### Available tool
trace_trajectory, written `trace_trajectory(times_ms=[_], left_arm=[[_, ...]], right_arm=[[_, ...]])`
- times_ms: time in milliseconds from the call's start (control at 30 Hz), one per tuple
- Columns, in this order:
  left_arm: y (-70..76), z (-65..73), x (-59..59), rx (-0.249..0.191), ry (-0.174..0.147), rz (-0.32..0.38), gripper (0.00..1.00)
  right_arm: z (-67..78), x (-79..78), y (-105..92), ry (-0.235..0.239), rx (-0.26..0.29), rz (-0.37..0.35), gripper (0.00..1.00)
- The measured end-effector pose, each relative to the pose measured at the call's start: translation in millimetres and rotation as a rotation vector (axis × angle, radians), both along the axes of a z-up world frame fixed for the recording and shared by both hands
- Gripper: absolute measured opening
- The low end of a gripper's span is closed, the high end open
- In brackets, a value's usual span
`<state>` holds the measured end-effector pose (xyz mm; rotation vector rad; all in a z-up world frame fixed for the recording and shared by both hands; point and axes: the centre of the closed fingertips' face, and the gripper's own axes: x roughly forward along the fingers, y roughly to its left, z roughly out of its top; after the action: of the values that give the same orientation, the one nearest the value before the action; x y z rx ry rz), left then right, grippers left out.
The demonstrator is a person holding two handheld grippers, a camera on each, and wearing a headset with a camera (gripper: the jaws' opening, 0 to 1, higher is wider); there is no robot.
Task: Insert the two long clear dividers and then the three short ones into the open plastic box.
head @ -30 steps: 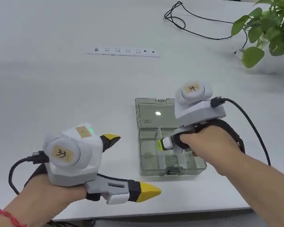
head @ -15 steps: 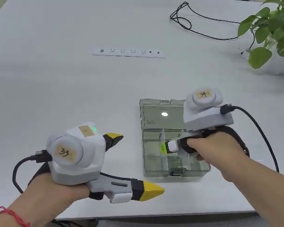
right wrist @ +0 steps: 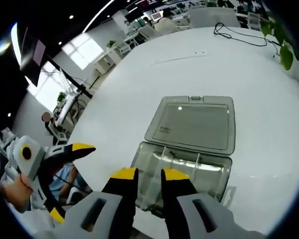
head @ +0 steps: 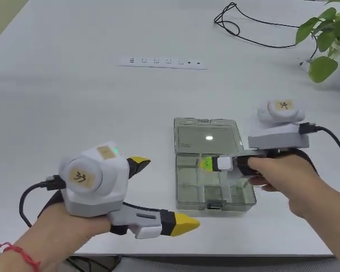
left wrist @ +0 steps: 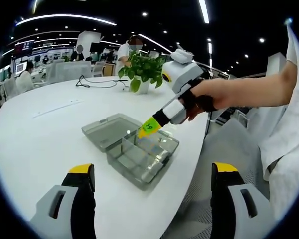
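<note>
The open clear plastic box (head: pixel 215 208) lies near the table's front edge, its lid (head: pixel 207 136) laid flat behind it. Thin clear dividers stand inside the base, some lengthwise and one crosswise. My right gripper (head: pixel 207 164) hovers low over the base, reaching in from the right. In the right gripper view, its jaws (right wrist: pixel 149 174) stand a narrow gap apart above the box (right wrist: pixel 184 169), with nothing visible between them. My left gripper (head: pixel 161 194) is wide open and empty, left of the box. The left gripper view looks between its tips (left wrist: pixel 153 168) at the box (left wrist: pixel 139 159) and the right gripper (left wrist: pixel 149 128).
A white power strip (head: pixel 164 61) lies at the far middle of the table. A black cable (head: pixel 249 25) coils at the back right next to a potted plant (head: pixel 328 39). The table's front edge runs just below the box.
My right hand has drawn back to the right, its tip still over the box. The head camera has shifted, sliding the scene rightward. The left gripper stays open in place.
</note>
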<state>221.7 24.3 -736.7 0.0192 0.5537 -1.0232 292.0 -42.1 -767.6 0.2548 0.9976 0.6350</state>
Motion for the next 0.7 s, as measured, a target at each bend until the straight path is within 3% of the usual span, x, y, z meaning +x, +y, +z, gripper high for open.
trace_trajectory(times_ms=[133, 233, 333, 533, 700], left_arm=[[0.0, 5.4, -0.5, -0.004, -0.015, 0.016, 1.0], [-2.0, 6.6, -4.6, -0.006, -0.008, 0.011, 0.95], [-2.6, 6.3, -5.5, 0.001, -0.014, 0.017, 0.99], [1.0, 10.3, -3.2, 0.006, -0.031, 0.049, 1.0], [4.4, 12.7, -1.7, 0.006, -0.038, 0.077, 1.0]], right_arm=[[13.9, 1.8, -10.1, -0.041, 0.026, 0.018, 0.25], [24.0, -0.7, -17.1, -0.083, 0.03, 0.045, 0.27], [32.7, -6.9, -22.9, -0.112, 0.032, 0.088, 0.3], [47.8, -11.5, -44.4, -0.175, 0.022, 0.171, 0.36], [52.9, -8.1, -66.0, -0.246, -0.023, 0.261, 0.41]])
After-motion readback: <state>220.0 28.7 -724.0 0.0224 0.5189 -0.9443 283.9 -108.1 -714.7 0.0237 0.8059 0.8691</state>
